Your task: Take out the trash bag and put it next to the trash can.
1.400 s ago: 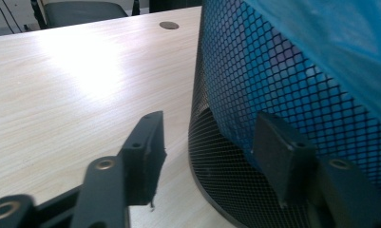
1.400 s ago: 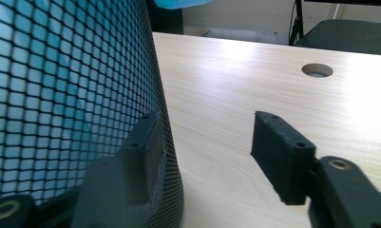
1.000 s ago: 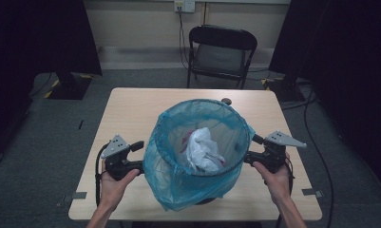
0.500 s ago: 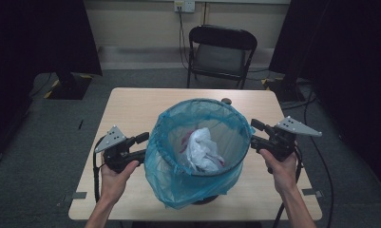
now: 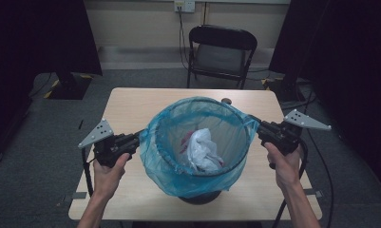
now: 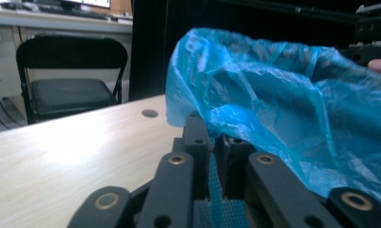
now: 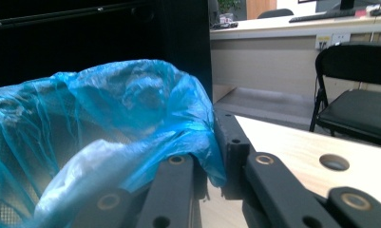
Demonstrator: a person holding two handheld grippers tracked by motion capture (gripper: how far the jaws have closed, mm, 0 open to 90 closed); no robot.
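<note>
On the pale wooden tabletop (image 5: 131, 102), both jaws have just been closing: our left gripper (image 5: 137, 139) and right gripper (image 5: 254, 126) now pinch the thin blue plastic bin liner (image 5: 176, 178) rim, so we're ready to lift it out.

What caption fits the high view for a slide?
Both grippers, left and right, pinch the blue bag at opposite sides of a bin on the table.

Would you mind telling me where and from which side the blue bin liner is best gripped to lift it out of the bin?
Grip the blue bin liner at its loose overhang folded over the rim, from two opposite sides, coming in level from outside. The film bunches there into a pinchable fold, as the left hand-held gripper and right hand-held gripper show, each shut on it.
</note>
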